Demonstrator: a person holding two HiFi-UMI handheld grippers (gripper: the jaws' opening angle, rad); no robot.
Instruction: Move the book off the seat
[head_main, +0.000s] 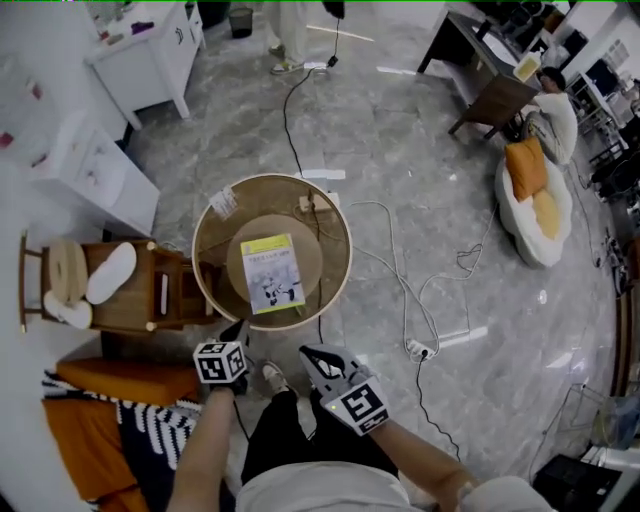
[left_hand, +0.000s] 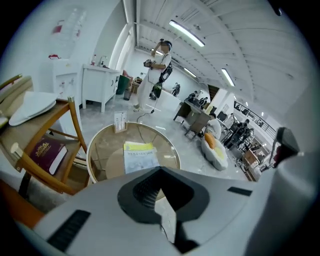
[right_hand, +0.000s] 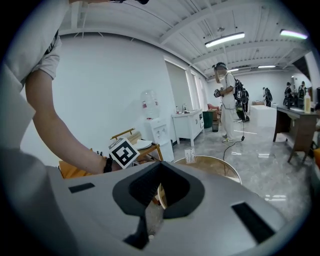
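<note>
Bright, even light — fisheye-warped edges

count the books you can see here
2. A yellow-and-white book lies on the round table; a maroon book lies on the lower level of the wooden stand beside it. Others may be hidden.

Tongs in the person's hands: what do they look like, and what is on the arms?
The left tongs and right tongs are grey with black insides. Each carries a white cube with black square patterns. The person wears a short white sleeve and a black wristband.
</note>
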